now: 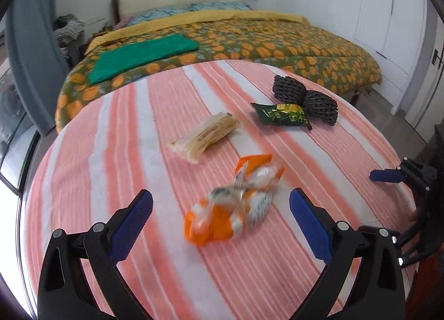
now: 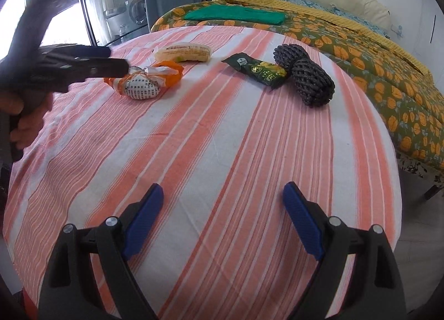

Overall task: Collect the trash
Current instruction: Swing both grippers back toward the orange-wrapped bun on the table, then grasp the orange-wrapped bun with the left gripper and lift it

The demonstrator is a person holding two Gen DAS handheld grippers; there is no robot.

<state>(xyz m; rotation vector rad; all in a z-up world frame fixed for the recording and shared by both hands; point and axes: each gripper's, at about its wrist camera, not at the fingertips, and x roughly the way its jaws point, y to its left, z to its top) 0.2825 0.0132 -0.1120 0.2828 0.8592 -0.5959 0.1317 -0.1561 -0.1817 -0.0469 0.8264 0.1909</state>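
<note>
Four pieces of trash lie on the pink-striped tablecloth [image 1: 111,153]. An orange and white wrapper [image 1: 236,200] lies on the cloth between and just past the fingertips of my left gripper [image 1: 220,195], which is open and not touching it. Farther off are a beige wrapper [image 1: 206,132], a green wrapper [image 1: 281,114] and a black foam net [image 1: 305,97]. My right gripper [image 2: 222,189] is open over bare cloth, well short of the green wrapper [image 2: 258,70] and the net [image 2: 305,78]. In the right wrist view the left gripper [image 2: 116,59] reaches the orange wrapper [image 2: 149,81] from the left.
A bed with an orange-patterned cover [image 1: 277,47] and a folded green cloth [image 1: 144,53] stands behind the table. White cabinets [image 1: 388,14] line the right wall. A window [image 2: 55,0] is at the left. A hand [image 2: 25,125] holds the left gripper.
</note>
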